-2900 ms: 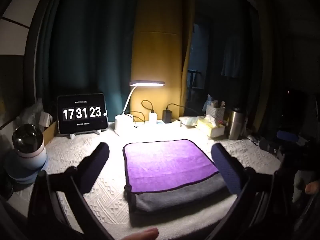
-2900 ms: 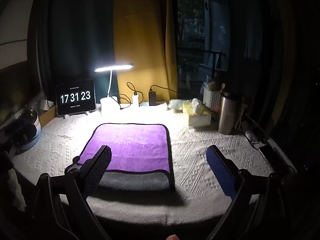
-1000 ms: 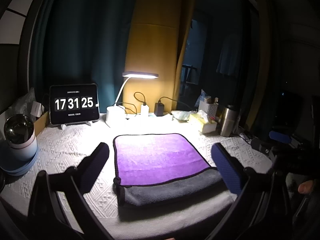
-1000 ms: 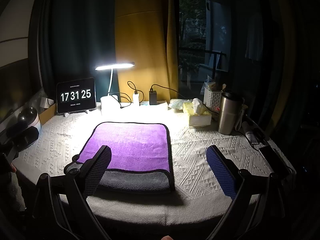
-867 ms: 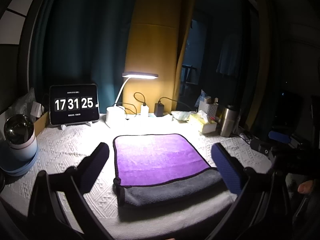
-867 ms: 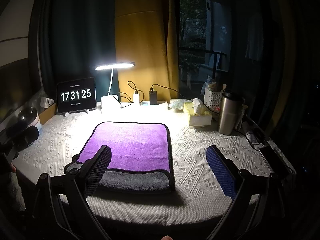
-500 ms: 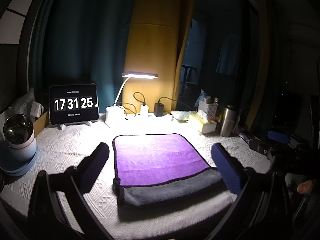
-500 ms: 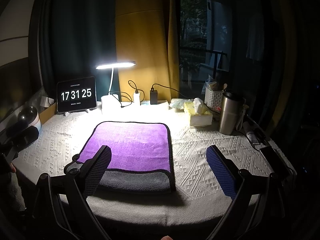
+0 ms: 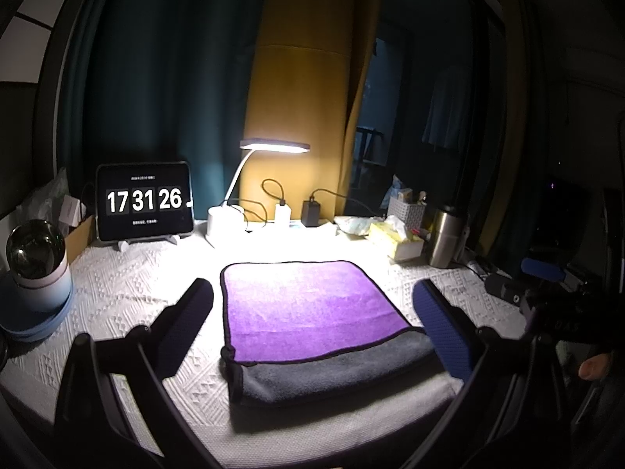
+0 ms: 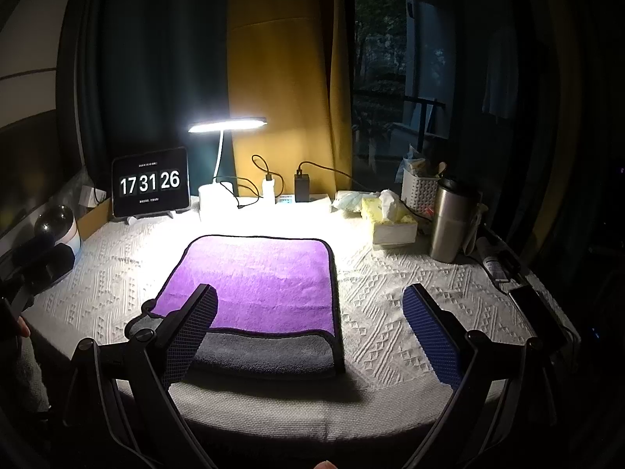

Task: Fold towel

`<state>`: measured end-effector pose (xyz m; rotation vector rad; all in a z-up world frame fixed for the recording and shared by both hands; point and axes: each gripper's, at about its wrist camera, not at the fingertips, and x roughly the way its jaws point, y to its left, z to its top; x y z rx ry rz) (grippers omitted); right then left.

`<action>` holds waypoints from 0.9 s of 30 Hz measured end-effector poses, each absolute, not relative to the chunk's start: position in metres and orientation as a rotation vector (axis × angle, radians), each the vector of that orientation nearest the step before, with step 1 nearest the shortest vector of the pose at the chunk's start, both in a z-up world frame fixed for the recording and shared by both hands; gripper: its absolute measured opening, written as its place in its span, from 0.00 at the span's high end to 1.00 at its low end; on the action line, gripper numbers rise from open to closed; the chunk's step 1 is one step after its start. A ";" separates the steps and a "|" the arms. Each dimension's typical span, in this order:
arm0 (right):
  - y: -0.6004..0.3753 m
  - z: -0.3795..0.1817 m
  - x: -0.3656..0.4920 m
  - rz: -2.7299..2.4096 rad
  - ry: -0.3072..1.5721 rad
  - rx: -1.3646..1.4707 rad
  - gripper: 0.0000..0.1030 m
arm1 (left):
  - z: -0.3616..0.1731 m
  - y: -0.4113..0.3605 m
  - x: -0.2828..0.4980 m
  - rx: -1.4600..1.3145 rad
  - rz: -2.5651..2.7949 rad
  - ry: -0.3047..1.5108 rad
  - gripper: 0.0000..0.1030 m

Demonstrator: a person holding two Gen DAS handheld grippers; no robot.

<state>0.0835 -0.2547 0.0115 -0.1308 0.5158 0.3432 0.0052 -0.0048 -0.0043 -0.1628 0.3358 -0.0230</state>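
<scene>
Left gripper [image 9: 312, 308]: spread wide, holding nothing and touching nothing. It hangs just above the near edge of the table [image 9: 117, 285].
Right gripper [image 10: 310, 308]: also spread wide and holding nothing. Its left finger [image 10: 191, 328] sits in front of the towel's near left part, but I cannot tell if it touches.
Towel [image 9: 308, 312]: right in front of the left gripper, between its two fingers. From the right gripper it lies ahead and to the left.
How the towel lies: flat, purple side on top, with a gray strip [image 9: 336, 367] showing along the near edge. It looks already folded over once.
Nearer gripper: the left one looks lined up best, I think.
Next move: probably a grab at a near corner, then a fold.
Far side: a desk lamp [image 9: 273, 146] and a clock screen [image 9: 144, 201] stand behind the towel.
</scene>
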 end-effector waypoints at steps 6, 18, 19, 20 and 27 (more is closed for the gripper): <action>-0.254 0.007 0.087 0.346 0.531 -0.131 0.05 | -0.008 -0.005 0.010 -0.165 -0.021 0.351 0.01; -0.255 -0.009 0.109 0.340 0.589 -0.135 0.05 | -0.030 0.002 0.036 -0.188 -0.010 0.443 0.01; -0.256 -0.011 0.112 0.338 0.597 -0.136 0.05 | -0.033 0.003 0.039 -0.192 -0.009 0.454 0.01; -0.255 -0.013 0.115 0.337 0.604 -0.135 0.05 | -0.036 0.005 0.042 -0.195 -0.006 0.465 0.01; -0.254 -0.033 0.136 0.336 0.664 -0.136 0.05 | -0.061 0.015 0.063 -0.222 0.019 0.550 0.01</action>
